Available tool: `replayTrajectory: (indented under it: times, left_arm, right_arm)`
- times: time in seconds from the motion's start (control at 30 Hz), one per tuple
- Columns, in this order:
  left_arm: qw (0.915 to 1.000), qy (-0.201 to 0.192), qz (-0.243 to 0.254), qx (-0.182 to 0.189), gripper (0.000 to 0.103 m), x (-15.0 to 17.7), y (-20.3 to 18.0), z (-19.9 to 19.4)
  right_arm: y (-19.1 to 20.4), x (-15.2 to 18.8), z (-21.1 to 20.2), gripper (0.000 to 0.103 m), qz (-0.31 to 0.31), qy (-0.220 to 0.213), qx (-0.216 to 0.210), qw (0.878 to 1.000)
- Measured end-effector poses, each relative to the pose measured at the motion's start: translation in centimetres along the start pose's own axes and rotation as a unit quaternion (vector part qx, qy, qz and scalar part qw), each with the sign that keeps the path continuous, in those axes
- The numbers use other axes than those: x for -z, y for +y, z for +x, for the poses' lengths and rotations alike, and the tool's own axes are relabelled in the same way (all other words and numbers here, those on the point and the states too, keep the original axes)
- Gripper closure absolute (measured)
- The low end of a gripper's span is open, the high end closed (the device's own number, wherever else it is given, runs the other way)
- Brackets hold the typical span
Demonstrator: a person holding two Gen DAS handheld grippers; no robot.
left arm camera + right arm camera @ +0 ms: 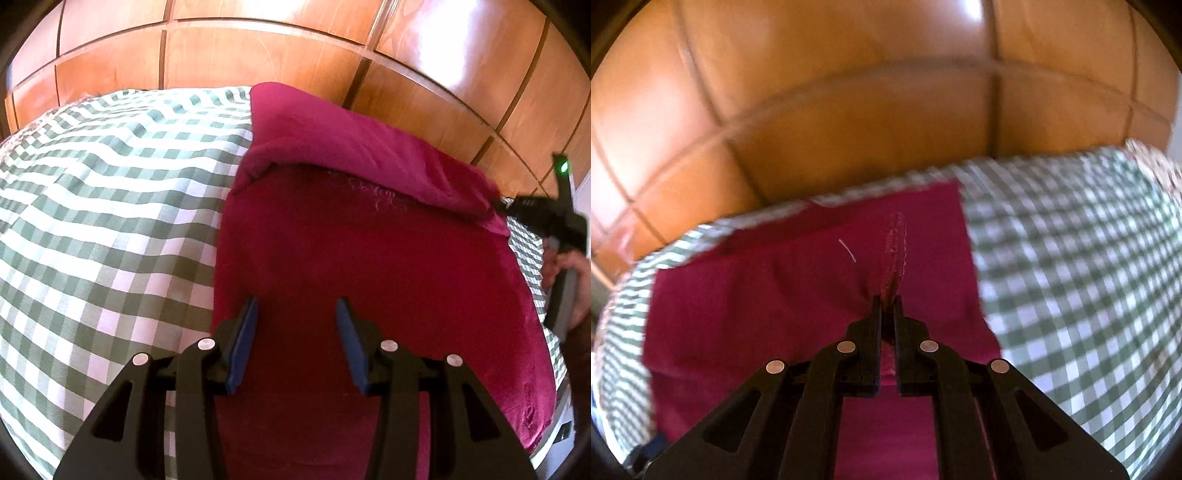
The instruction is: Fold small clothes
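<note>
Presently, nearest the left wrist lens, the left hand-held gripper hangs over the near part of the magenta cloth, its blue pads spread partway with nothing between them; whether the tips touch the fabric cannot be told. In the right wrist view the right hand-held gripper has its fingers pressed together on a raised, stitched ridge of the same magenta cloth, which puckers up from between the tips. The cloth lies on the green checked bedspread, toward its right side in the left view, with the far portion already turned over as a flap whose edge the right hand-held gripper meets at the picture's right border, a person's hand around its handle. Beyond the bed stands a wall of glossy wooden panels. Step in hand, as judged: carrying the pinched edge across to make a fold. Risks: the pinch sits on a narrow hem ridge, so a brisk pull could slip it free and let the flap fall back crooked; with the left pads not pressing anything, the lower layer is unanchored and may drag along the bedspread, bunching instead of creasing. The right view is smeared, so alignment of the edges cannot be checked now.
</note>
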State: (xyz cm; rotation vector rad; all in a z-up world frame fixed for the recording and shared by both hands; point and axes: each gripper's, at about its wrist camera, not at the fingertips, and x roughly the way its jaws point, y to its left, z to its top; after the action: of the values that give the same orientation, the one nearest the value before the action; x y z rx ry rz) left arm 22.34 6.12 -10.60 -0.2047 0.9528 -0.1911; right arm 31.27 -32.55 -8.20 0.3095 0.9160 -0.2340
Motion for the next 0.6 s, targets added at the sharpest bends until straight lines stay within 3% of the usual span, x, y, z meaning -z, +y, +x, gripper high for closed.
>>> replayTrajectory:
  times: [0.2,0.33,0.4,0.5,0.6]
  left_arm:
    - [0.9984,-0.035,-0.029,0.035,0.06,-4.0,0.6,-1.8]
    - [0.9966,-0.072,-0.017,0.036,0.06,-8.2,0.0,-1.9]
    - [0.9959,-0.084,-0.006,0.034,0.06,-9.8,-0.6,-1.3]
    - [0.9964,-0.08,0.007,0.027,0.061,-11.4,-1.5,0.6]
    - [0.9991,-0.042,0.009,0.005,0.061,-11.6,-1.7,3.9]
  right_arm:
    - [-0.7,0.7,1.1,0.097,0.012,-0.004,-0.012,1.0]
    - [-0.8,0.5,-1.6,0.065,-0.007,-0.027,0.0,1.0]
    - [-0.3,0.3,-3.4,0.057,-0.02,-0.052,-0.007,0.998]
    - [1.5,0.0,-4.4,0.056,-0.048,-0.062,-0.025,0.997]
    - [3.8,-0.1,-3.0,0.056,-0.088,-0.055,-0.021,0.994]
